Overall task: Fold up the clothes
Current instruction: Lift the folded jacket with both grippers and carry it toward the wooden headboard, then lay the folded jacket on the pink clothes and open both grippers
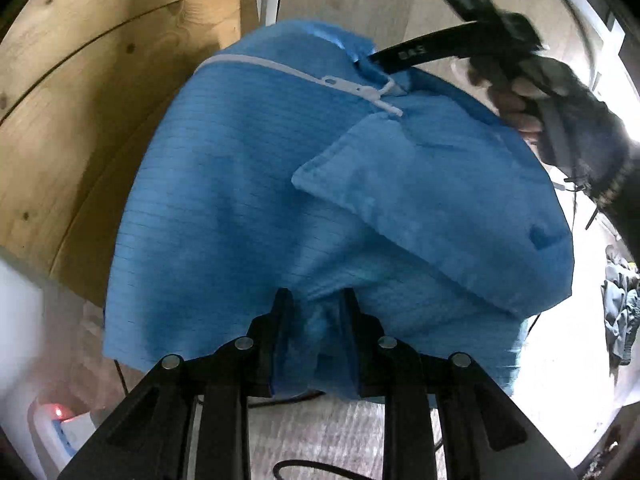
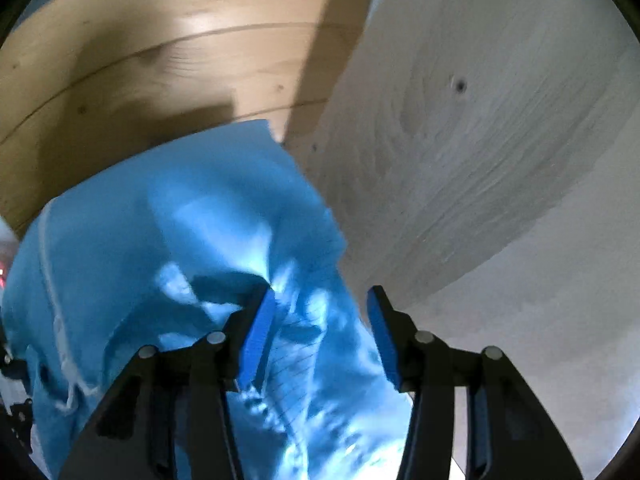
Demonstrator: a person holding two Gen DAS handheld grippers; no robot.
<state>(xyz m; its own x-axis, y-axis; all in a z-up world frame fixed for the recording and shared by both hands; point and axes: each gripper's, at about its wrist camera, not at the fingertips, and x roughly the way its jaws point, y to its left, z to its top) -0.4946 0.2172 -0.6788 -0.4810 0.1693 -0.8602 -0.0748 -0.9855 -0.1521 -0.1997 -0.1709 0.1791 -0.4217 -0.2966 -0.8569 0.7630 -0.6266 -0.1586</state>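
Observation:
A blue garment with a white zipper and a collar flap hangs in the air in the left wrist view. My left gripper is shut on a bunch of its fabric at the near edge. My right gripper shows at the top right of that view, its finger tips at the garment's far corner by the zipper end. In the right wrist view the right gripper has its blue pads apart, with blue cloth lying between them and spreading left.
A light wooden tabletop lies behind the garment, with a paler board beside it. A white device with a red light sits at the lower left. A dark heap of clothes lies at the far right.

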